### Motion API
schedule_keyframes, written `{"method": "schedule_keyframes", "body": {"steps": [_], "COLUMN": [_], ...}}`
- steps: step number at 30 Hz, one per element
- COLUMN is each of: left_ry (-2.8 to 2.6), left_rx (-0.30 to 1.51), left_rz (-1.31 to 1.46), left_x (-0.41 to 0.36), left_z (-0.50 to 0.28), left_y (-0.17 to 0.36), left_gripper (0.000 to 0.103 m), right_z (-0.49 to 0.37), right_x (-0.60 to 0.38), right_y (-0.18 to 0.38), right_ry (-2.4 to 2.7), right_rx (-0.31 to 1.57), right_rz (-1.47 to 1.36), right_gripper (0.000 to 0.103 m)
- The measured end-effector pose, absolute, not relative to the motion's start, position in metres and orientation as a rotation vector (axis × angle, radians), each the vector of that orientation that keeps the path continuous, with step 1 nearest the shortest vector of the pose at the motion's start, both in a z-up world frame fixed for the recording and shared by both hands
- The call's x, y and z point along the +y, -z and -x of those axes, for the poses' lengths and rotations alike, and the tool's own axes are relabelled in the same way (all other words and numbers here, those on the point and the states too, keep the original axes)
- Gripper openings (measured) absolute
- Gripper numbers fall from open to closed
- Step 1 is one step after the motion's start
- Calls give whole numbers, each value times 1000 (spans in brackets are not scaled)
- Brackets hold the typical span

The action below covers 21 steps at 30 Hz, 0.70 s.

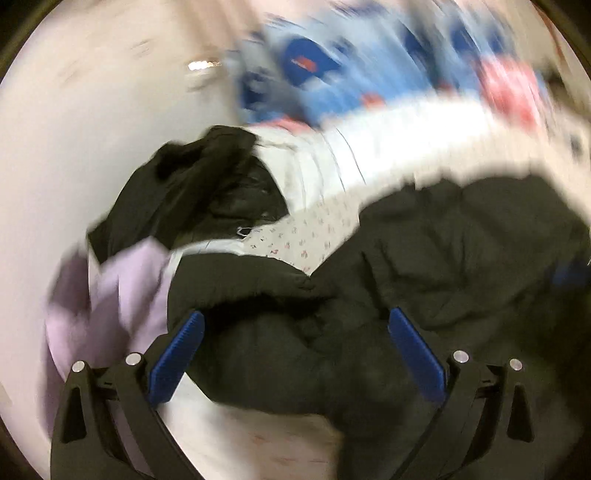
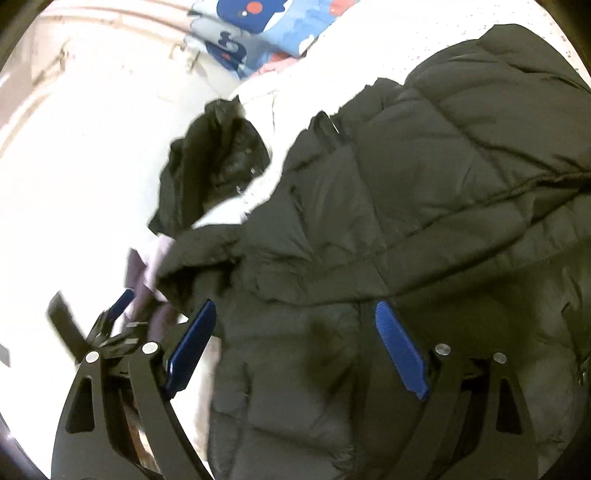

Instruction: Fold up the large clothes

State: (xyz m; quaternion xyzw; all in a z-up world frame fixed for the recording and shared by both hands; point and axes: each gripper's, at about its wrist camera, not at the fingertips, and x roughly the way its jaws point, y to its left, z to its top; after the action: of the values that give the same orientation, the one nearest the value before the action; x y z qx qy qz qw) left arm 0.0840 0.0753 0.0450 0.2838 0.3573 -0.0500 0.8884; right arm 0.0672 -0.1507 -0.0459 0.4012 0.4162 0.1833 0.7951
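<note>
Left wrist view: the left gripper [image 1: 295,354] stood wide open, its blue pads [image 1: 177,360] well apart and gripping nothing. A black puffer jacket [image 1: 424,266] lay spread on the bed [image 1: 306,229], reaching from between the jaws toward the bed's right side; whether the pads touched it could not be told through the blur. A second black garment [image 1: 192,192] lay crumpled near the bed's left edge, apart from the jacket, with a lilac cloth [image 1: 110,295] just below it by the left finger. A blue patterned quilt [image 1: 351,74] was bunched at the far end, badly blurred.

Right wrist view: the right gripper [image 2: 295,350] was also wide open and held nothing, with the jacket [image 2: 443,166] lying under and between its pads [image 2: 400,350]. The jacket covered most of the right half of the bed [image 2: 332,55]. The second black garment [image 2: 218,162] sat near the left edge, the lilac cloth [image 2: 155,266] beside it. The left gripper [image 2: 110,317] showed at the lower left, blurred. The quilt [image 2: 258,29] lay at the far end
</note>
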Motion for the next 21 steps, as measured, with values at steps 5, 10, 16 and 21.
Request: {"method": "schedule_keyframes", "body": {"steps": [5, 10, 16, 21], "left_ry": [126, 68, -45, -43], "left_rx": [905, 1035, 1136, 1107], "left_rz": [-850, -1017, -996, -591], "left_x": [61, 62, 72, 102], "left_z": [-135, -174, -211, -221], "left_y": [-21, 21, 56, 23], "left_gripper": [96, 96, 65, 15], "right_z": [-67, -67, -69, -67], "right_x": [-152, -158, -157, -162], "right_y": [39, 44, 46, 48], "right_ry": [-438, -442, -440, -429], "right_rx": [880, 902, 908, 908], "right_rz": [-894, -948, -953, -982], "right_gripper": [85, 85, 86, 87]}}
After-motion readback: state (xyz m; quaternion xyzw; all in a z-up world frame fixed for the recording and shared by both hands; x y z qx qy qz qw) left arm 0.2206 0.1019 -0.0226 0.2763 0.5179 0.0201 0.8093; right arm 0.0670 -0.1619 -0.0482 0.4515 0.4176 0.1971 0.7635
